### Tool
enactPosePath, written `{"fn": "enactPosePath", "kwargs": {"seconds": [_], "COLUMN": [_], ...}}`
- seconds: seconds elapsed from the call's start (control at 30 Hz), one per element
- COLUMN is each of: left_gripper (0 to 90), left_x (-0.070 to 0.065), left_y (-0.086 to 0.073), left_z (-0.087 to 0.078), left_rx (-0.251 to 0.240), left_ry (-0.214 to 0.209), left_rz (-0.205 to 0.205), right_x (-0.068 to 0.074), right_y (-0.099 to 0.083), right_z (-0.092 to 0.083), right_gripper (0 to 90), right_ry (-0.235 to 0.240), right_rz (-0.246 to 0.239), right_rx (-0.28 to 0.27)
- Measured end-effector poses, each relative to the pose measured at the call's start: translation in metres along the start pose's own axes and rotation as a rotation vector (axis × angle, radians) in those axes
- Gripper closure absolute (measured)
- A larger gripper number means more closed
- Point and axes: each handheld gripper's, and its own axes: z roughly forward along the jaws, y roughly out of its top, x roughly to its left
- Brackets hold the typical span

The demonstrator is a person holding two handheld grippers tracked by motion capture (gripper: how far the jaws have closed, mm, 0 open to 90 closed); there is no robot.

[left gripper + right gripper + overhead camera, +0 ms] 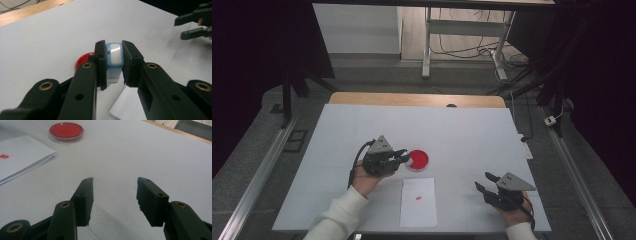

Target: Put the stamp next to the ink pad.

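Note:
My left gripper (400,155) is shut on a small light-blue and white block (114,56), held upright between its pads. It hovers at the left rim of a round red dish (418,160), which peeks out behind the left jaw as the dish (83,59). A white sheet (418,202) with a small red mark (418,198) lies in front of the dish. My right gripper (484,182) rests at the front right of the table, open with nothing between its jaws; the right gripper (115,181) faces the dish (66,130) and the sheet (22,155).
A white cover (472,135) spreads over the table, with a wooden edge (417,99) showing at the back. Beyond it stand a metal table frame (427,45) and loose cables (477,50) on the floor. A rail (262,170) runs along the left side.

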Motion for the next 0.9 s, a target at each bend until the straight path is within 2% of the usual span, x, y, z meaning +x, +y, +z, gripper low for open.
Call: {"fn": "enactPosePath", "kwargs": {"seconds": [0.23, 0.4, 0.57, 0.9], "left_gripper": [74.9, 74.8, 74.8, 74.8], "left_x": [0.013, 0.023, 0.031, 0.048], "left_y": [-0.003, -0.004, -0.006, -0.011], "left_z": [0.003, 0.006, 0.012, 0.027], "left_rx": [0.012, 0.031, 0.054, 0.103], "left_ry": [0.025, 0.06, 0.1, 0.15], "left_rz": [-0.026, -0.035, -0.044, -0.067], "right_x": [0.0, 0.0, 0.001, 0.001], "right_y": [0.0, -0.001, -0.001, -0.002], "right_z": [0.001, 0.002, 0.003, 0.004], "right_gripper": [47.1, 47.1, 47.2, 47.1], "right_ry": [-0.004, -0.004, -0.005, -0.011], "right_rz": [-0.006, -0.013, -0.014, -0.022], "right_rx": [0.011, 0.012, 0.015, 0.024]}}
